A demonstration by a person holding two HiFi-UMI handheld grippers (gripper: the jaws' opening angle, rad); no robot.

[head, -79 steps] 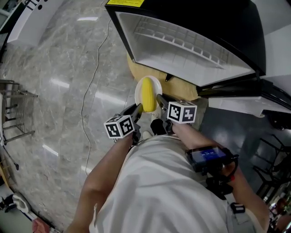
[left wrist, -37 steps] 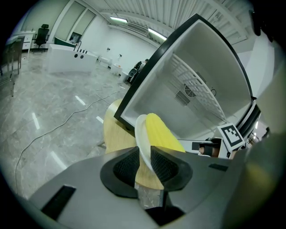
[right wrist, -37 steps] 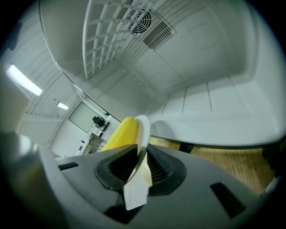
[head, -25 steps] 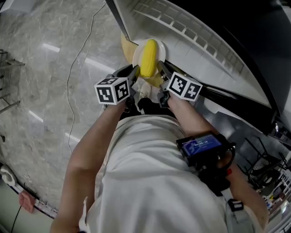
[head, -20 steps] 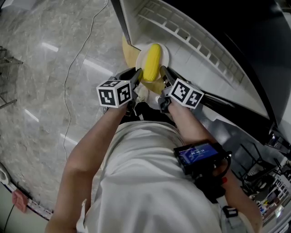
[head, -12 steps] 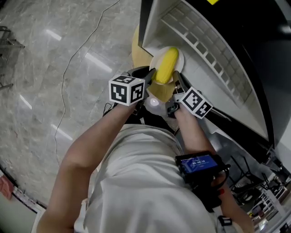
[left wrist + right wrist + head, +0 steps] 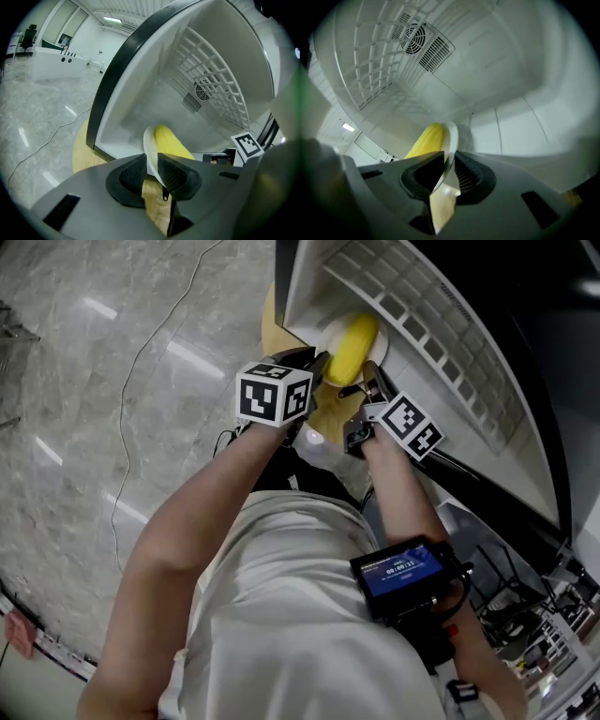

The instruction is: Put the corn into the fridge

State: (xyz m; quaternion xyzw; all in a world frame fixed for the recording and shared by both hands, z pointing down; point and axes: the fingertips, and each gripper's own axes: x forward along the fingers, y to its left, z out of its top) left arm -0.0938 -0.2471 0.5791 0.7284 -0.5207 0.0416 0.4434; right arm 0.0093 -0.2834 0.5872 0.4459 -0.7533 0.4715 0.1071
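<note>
1. The yellow cob of corn (image 7: 352, 345) lies lengthwise on a small round white plate (image 7: 148, 149). The plate is held at the mouth of the open white fridge (image 7: 427, 329), and the cob appears to be over the near edge of the fridge floor.
2. The plate's left rim is pinched between the ribbed fingers of the left gripper (image 7: 317, 369). The right rim is pinched in the same way by the right gripper (image 7: 366, 381). The corn itself is touched by neither gripper.
3. The cob is judged to be stiff and fairly light. Being rounded and unrestrained, it can be expected to roll off if the plate is tipped sideways.
4. The plate looks hard, smooth and thin at the edge, so little purchase is offered and slipping is a risk. Whether it is ceramic or plastic cannot be told.
5. Two opposed holds on the rim are judged to be the right ones, since the load is balanced between them and the corn is spared any squeezing. The plate should be kept level, and both sides moved together.
6. Release is best left until the plate is borne fully by the fridge floor.
7. A round pale wooden tabletop (image 7: 82, 150) is seen below and nearer than the fridge's front edge. A white wire rack (image 7: 370, 65) stands against an inner wall, well apart from the plate.
</note>
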